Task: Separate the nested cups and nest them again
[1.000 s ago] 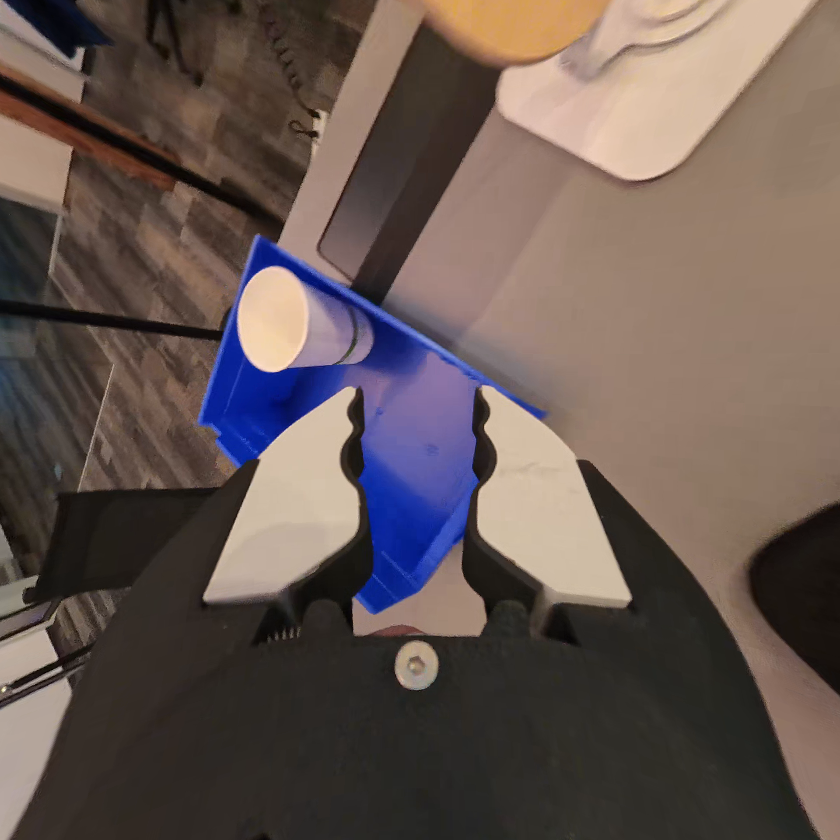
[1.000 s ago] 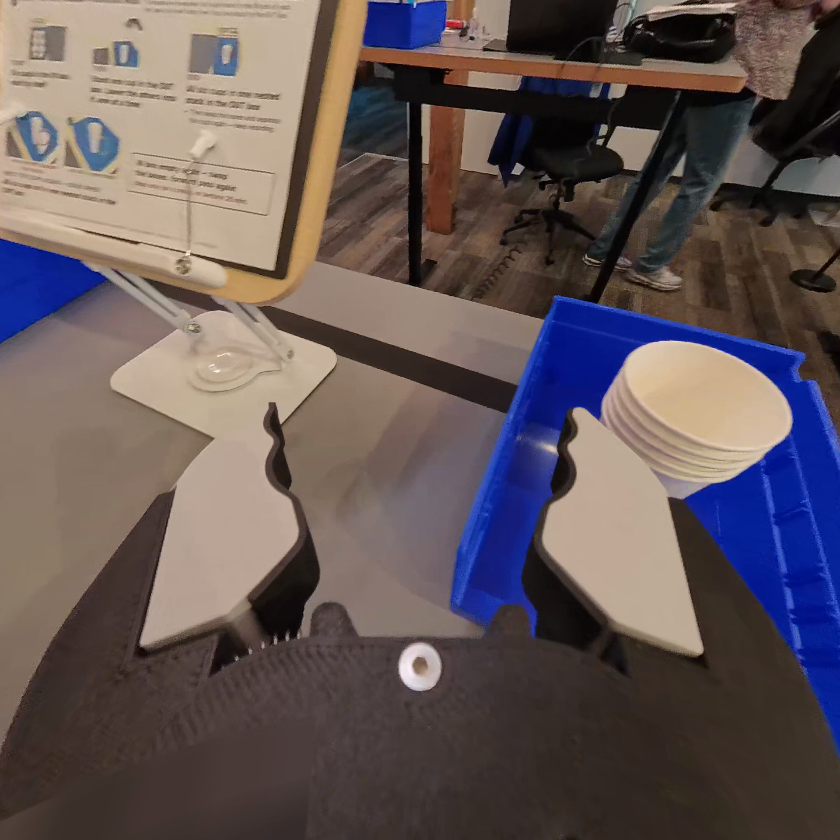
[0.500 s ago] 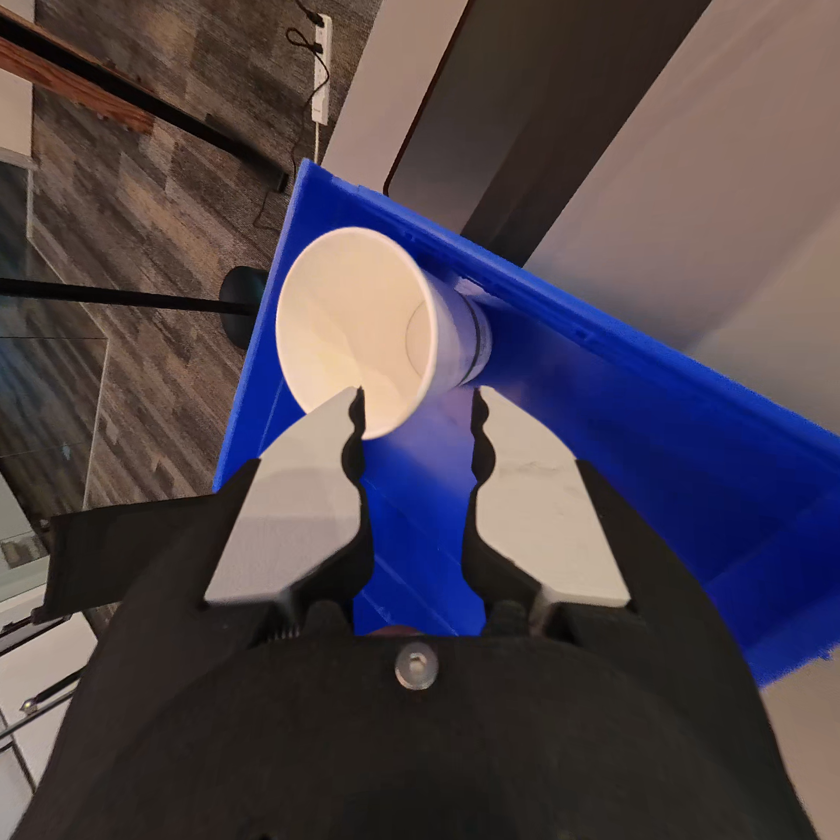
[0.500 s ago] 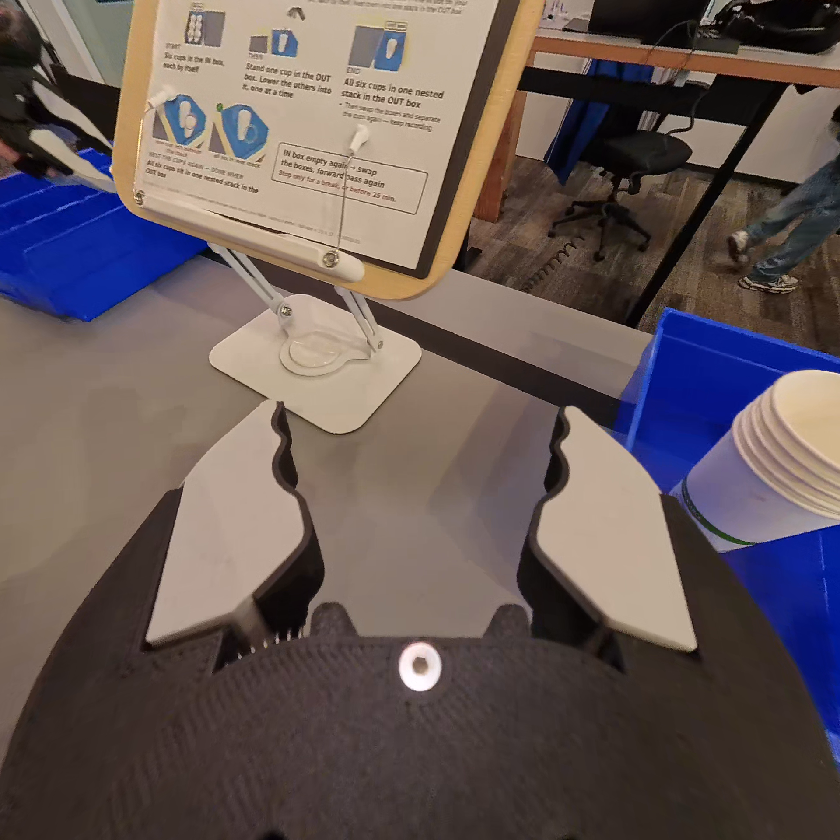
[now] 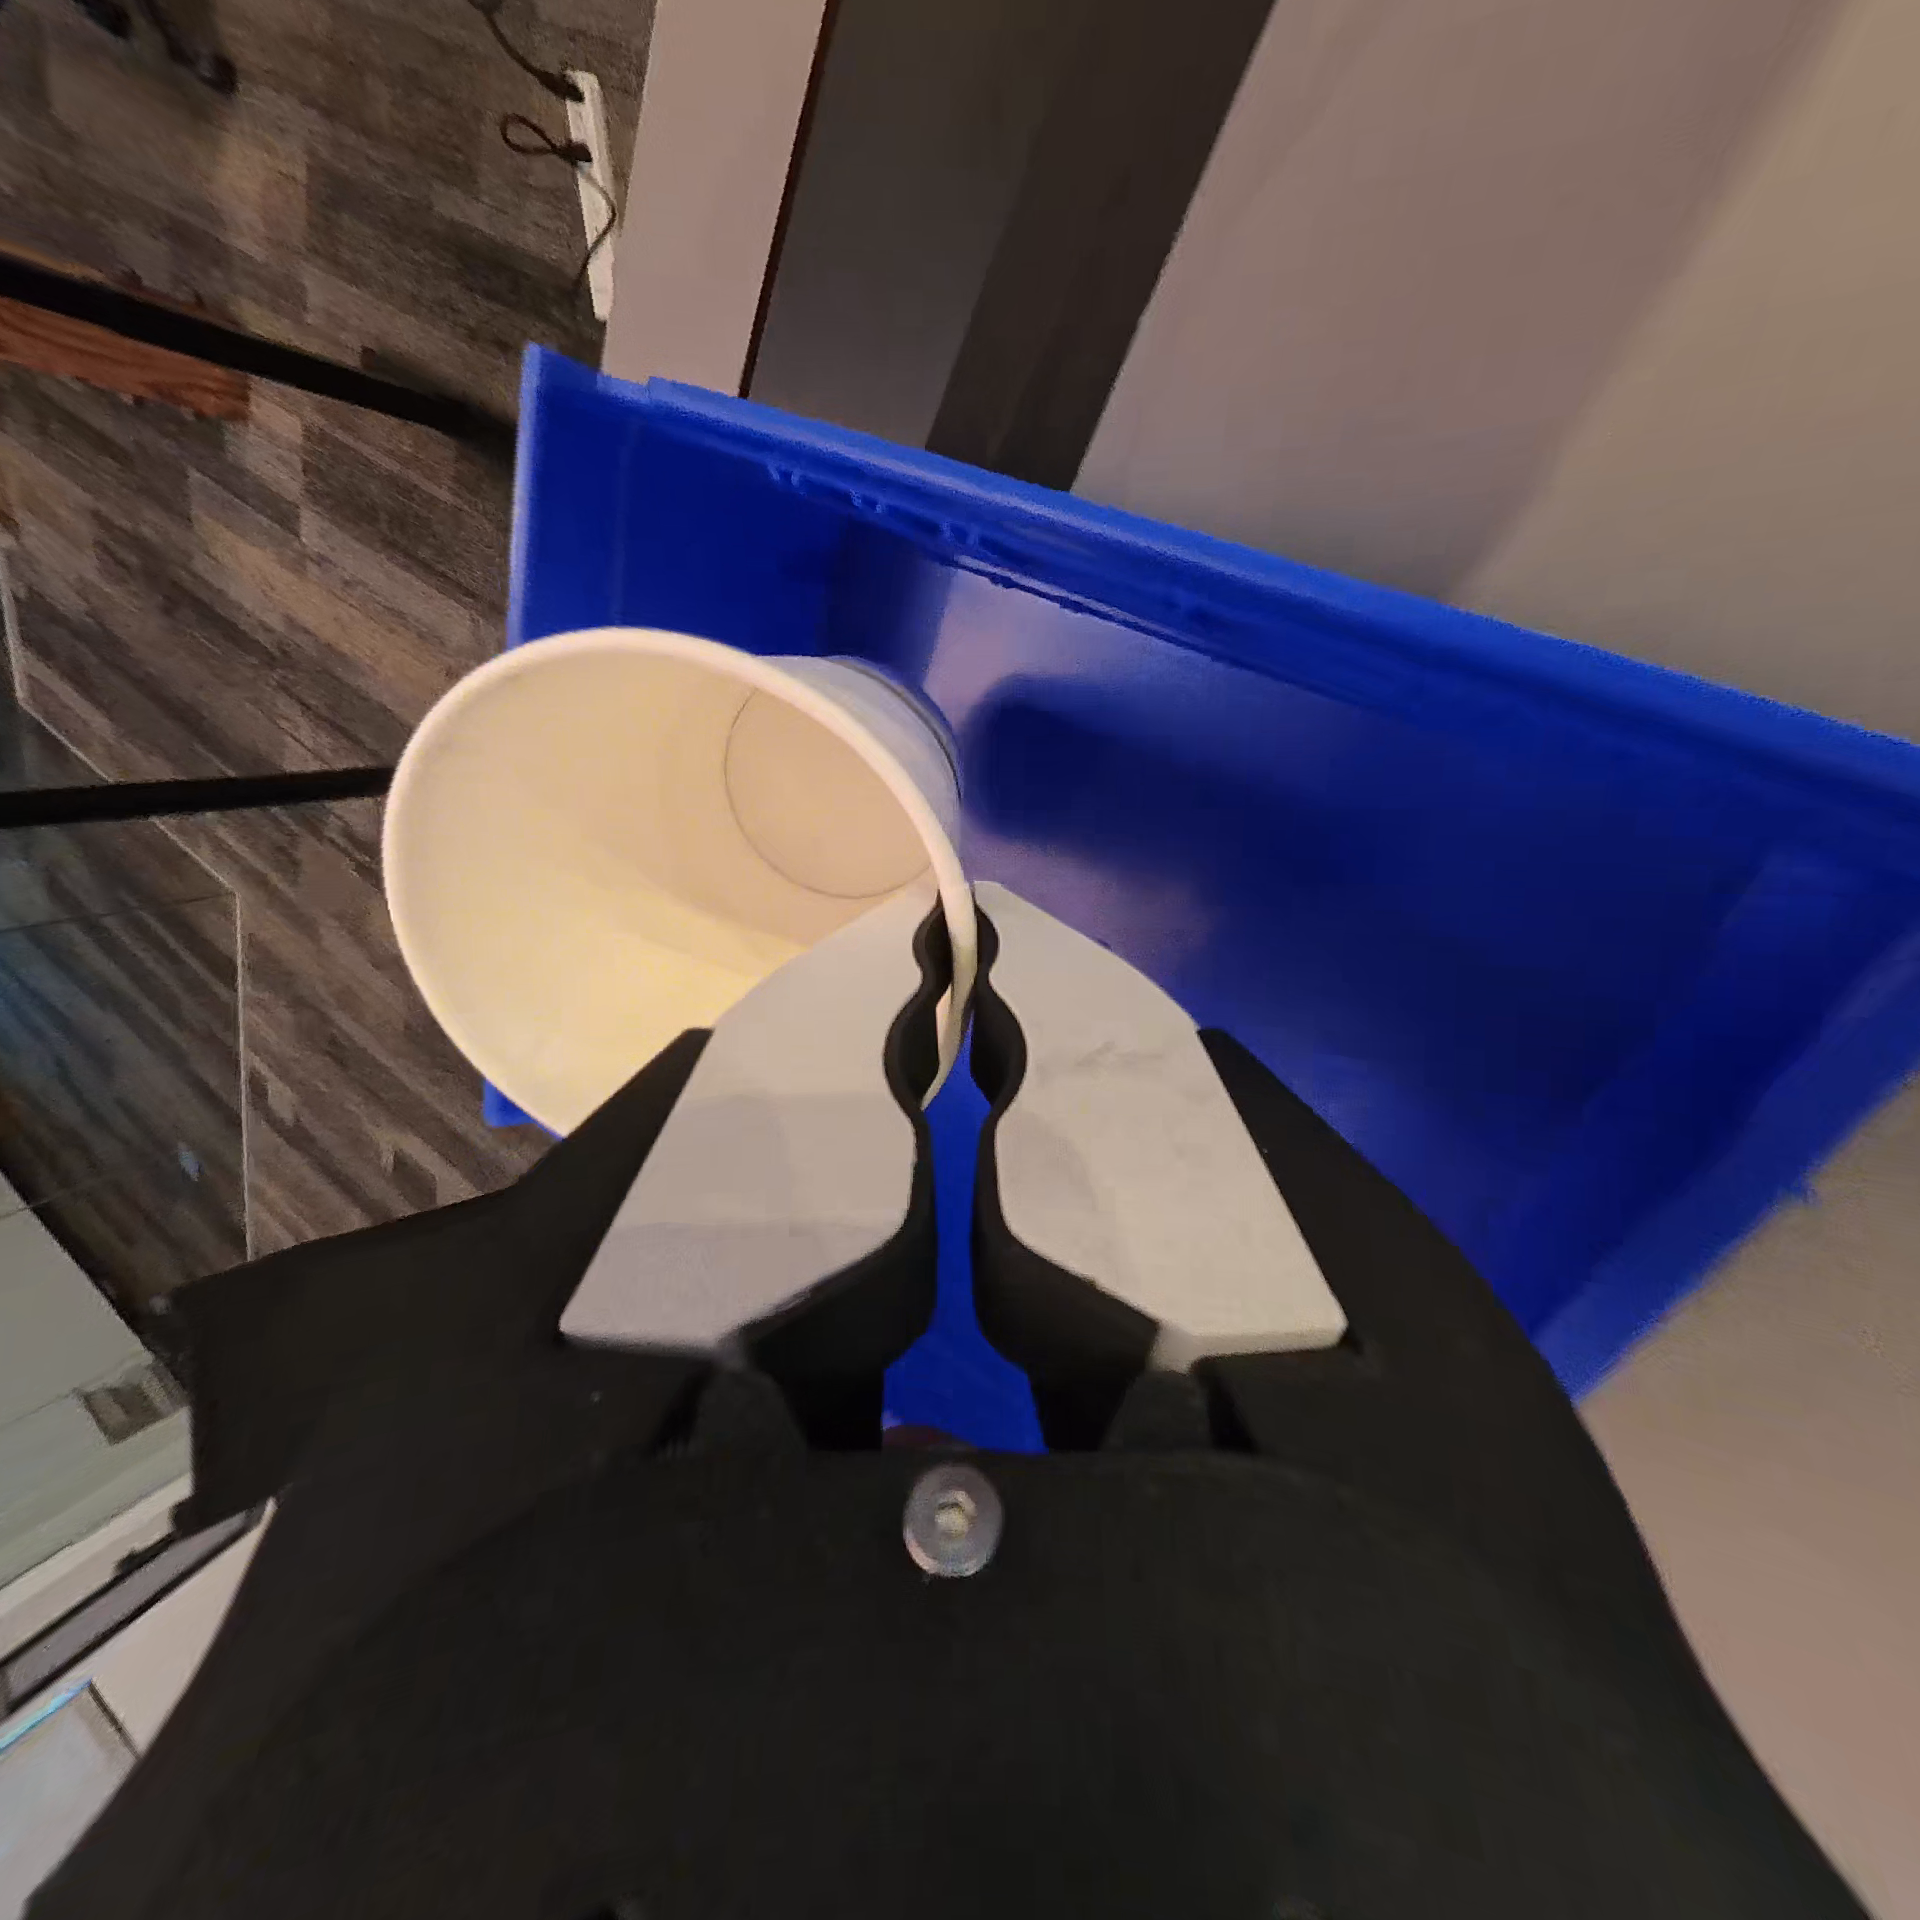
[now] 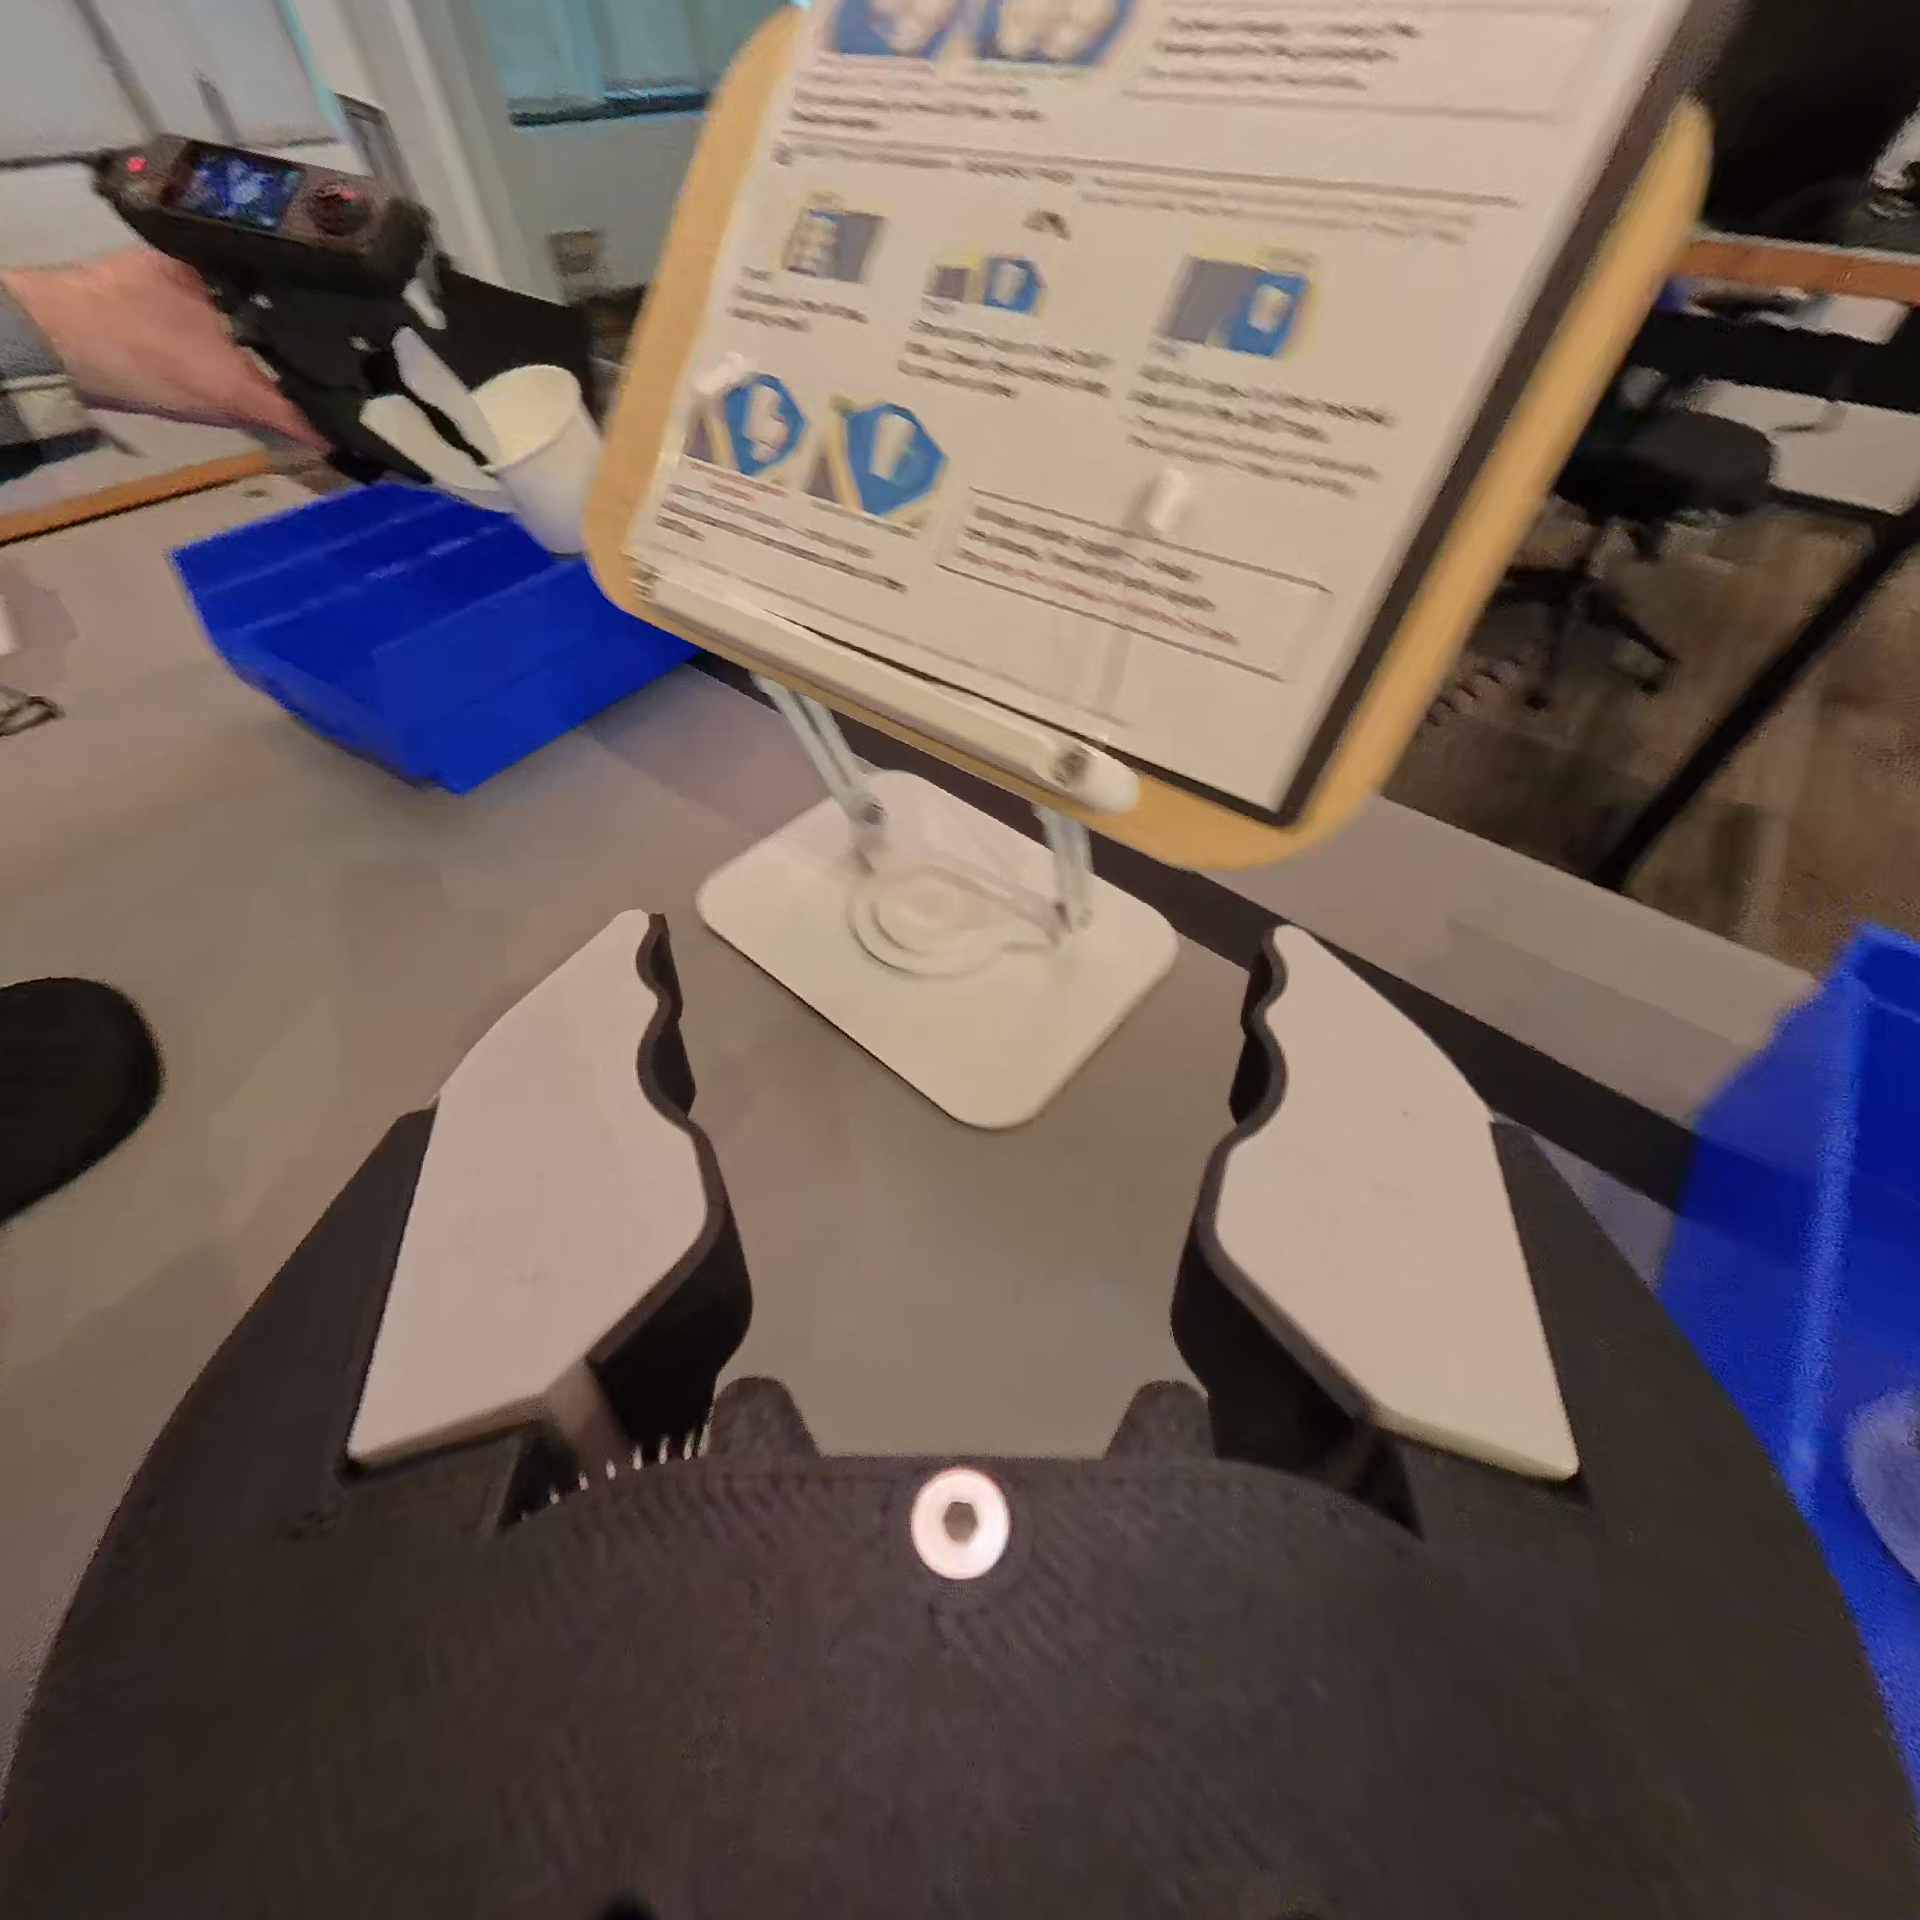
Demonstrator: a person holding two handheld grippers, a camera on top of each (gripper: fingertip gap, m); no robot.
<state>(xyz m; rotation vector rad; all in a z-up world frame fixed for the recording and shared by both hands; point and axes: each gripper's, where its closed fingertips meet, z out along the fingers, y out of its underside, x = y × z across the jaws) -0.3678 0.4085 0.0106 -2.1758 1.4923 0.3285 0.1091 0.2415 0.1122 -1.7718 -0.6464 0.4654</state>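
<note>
Because the left gripper (image 5: pixel 951 997) has its fingers closed on nothing more than the thin rim wall of a white paper cup (image 5: pixel 623 862), with one pad inside the mouth and one outside, the likeliest trouble seems to be the paper buckling or the rim sliding out of the pinch if the cup is swung or pressed down hard. The rim already looks bent where the pads squeeze it. The cup hangs over the blue bin (image 5: pixel 1351 883) at the table's far left, seen also from the right wrist view as a cup (image 6: pixel 540 447) held above that bin (image 6: pixel 416 644). Its long axis lies tilted well off upright: the open mouth faces back toward the left gripper's camera and its base points away toward the bin's inner wall, so it would probably land on its side unless righted. The right gripper (image 6: pixel 956 1039) hovers over bare grey table (image 6: pixel 260 935), fingers wide apart and holding nothing, near a stand (image 6: pixel 935 997) carrying an instruction sheet.
</note>
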